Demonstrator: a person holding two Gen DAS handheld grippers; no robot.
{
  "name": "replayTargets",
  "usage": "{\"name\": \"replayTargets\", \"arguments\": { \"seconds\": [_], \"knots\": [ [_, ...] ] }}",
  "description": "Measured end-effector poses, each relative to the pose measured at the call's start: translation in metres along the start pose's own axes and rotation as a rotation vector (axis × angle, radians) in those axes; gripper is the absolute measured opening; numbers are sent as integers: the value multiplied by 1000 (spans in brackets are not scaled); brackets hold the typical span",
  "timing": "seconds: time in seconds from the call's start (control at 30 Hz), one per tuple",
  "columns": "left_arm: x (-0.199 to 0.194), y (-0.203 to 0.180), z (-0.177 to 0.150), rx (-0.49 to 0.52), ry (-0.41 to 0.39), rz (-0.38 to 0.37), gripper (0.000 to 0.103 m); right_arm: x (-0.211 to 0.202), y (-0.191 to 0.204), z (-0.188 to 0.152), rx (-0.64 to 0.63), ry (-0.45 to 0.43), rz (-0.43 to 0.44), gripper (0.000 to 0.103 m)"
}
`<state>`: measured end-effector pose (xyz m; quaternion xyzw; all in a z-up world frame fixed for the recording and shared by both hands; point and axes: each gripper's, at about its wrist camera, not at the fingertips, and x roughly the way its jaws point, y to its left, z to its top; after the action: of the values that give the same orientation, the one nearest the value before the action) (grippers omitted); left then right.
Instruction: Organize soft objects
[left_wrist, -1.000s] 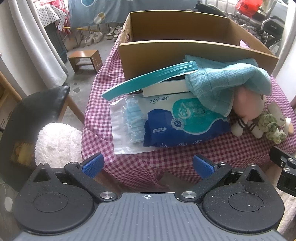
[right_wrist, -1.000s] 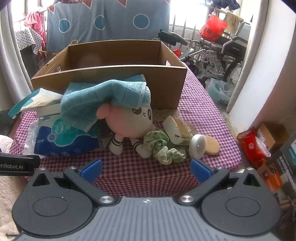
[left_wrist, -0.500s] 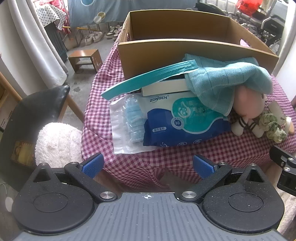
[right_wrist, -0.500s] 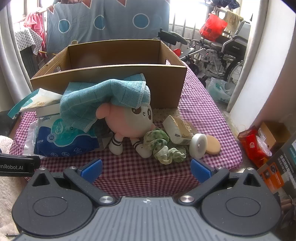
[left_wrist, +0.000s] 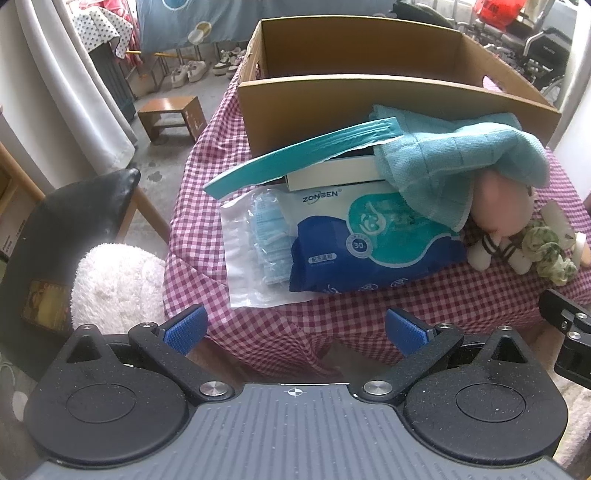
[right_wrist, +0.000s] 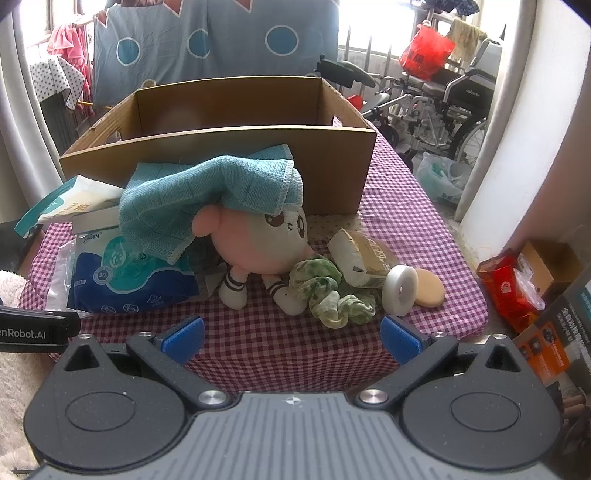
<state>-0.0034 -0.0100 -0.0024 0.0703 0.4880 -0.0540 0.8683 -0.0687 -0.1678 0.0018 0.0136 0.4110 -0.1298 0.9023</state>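
Observation:
A teal towel (right_wrist: 207, 199) drapes over a pink plush doll (right_wrist: 266, 240) on the checkered table (right_wrist: 406, 221); both also show in the left wrist view, towel (left_wrist: 454, 166) and doll (left_wrist: 502, 210). A green scrunchie (right_wrist: 328, 291) lies by the doll's feet. A blue wipes pack (left_wrist: 369, 243) and a bag of face masks (left_wrist: 258, 251) lie at the left. An open cardboard box (right_wrist: 221, 147) stands behind. My left gripper (left_wrist: 293, 328) and right gripper (right_wrist: 291, 336) are open and empty, short of the table's front edge.
A wrapped soap bar (right_wrist: 362, 258), a white puck (right_wrist: 399, 291) and a tan puff (right_wrist: 428, 291) lie at the right. A white box under a teal pouch (left_wrist: 303, 155) sits by the carton. A black chair with a fluffy cushion (left_wrist: 114, 280) stands left. Boxes (right_wrist: 517, 280) sit on the floor at right.
Both grippers have edged slightly closer to the table. Nothing on the table has moved.

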Motion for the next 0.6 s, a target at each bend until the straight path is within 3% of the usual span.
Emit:
{"name": "replayTargets", "arguments": {
  "seconds": [0.13, 0.3, 0.5, 0.6],
  "knots": [
    [3, 3, 5, -4, -5, 10, 103, 1, -3, 5, 13, -23, -1, 103],
    [-6, 14, 14, -10, -105, 13, 103, -4, -13, 19, 63, -124, 44, 103],
    [-12, 34, 26, -12, -188, -106, 103, -12, -18, 38, 66, -277, 85, 103],
    [-10, 41, 29, -4, -207, -163, 103, -14, -23, 46, 97, -329, 155, 103]
  ]
}}
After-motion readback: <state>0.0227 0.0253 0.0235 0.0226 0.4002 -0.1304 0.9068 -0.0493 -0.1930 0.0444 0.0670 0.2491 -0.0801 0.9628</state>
